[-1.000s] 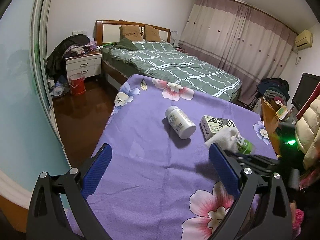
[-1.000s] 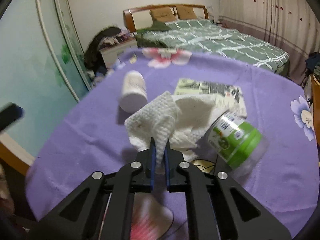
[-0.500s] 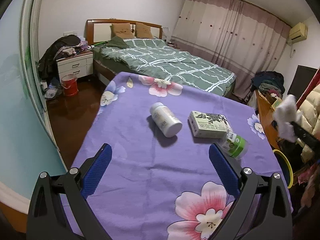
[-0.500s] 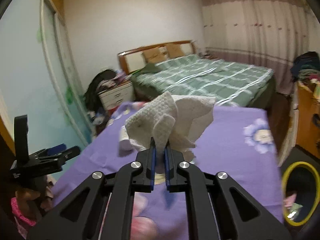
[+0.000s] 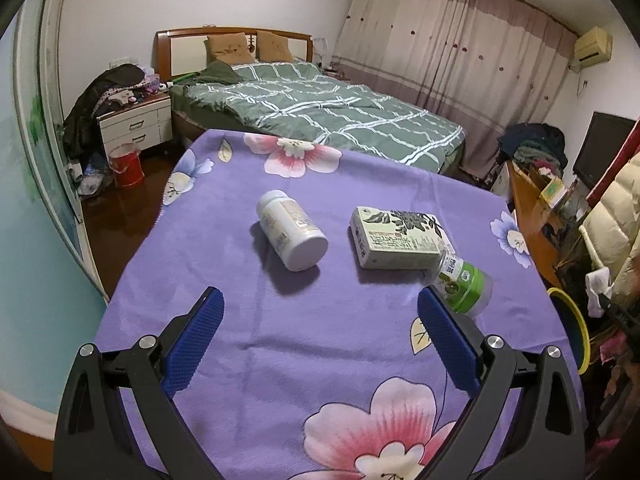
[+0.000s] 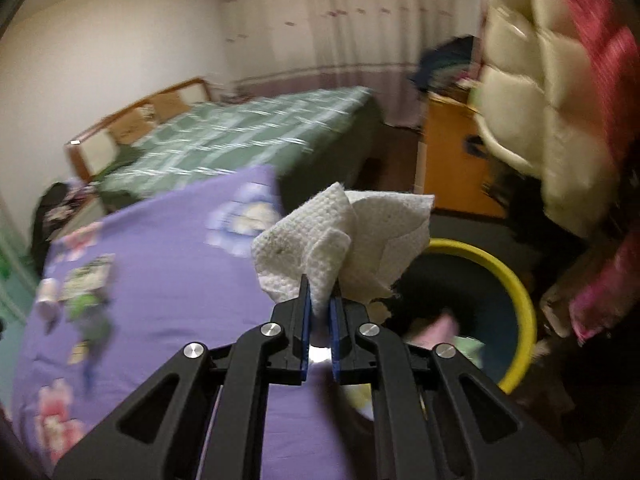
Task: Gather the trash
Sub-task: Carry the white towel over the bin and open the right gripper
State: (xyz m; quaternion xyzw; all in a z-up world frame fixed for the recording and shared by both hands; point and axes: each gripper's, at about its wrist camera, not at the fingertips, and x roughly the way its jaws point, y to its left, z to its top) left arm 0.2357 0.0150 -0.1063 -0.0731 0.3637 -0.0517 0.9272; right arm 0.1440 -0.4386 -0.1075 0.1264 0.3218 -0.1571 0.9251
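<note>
My right gripper (image 6: 320, 300) is shut on a crumpled white paper towel (image 6: 344, 240) and holds it at the table's right edge, just left of the yellow-rimmed bin (image 6: 516, 280). The towel (image 5: 598, 286) and the bin (image 5: 572, 320) also show in the left wrist view, far right. My left gripper (image 5: 320, 320) is open and empty over the purple flowered tablecloth (image 5: 240, 320). Ahead of it lie a white pill bottle (image 5: 290, 230), a green-and-white carton (image 5: 396, 236) and a green-labelled clear bottle (image 5: 460, 280), all on their sides.
A bed with a green checked cover (image 5: 320, 108) stands beyond the table. A nightstand (image 5: 136, 124) and a red bucket (image 5: 126, 164) are at the back left. A wooden desk (image 5: 528, 208) and a cream padded jacket (image 6: 540, 120) are to the right.
My right gripper has carried the paper towel off the table to the right, down next to the bin. The left gripper has drawn closer to the items on the table.
</note>
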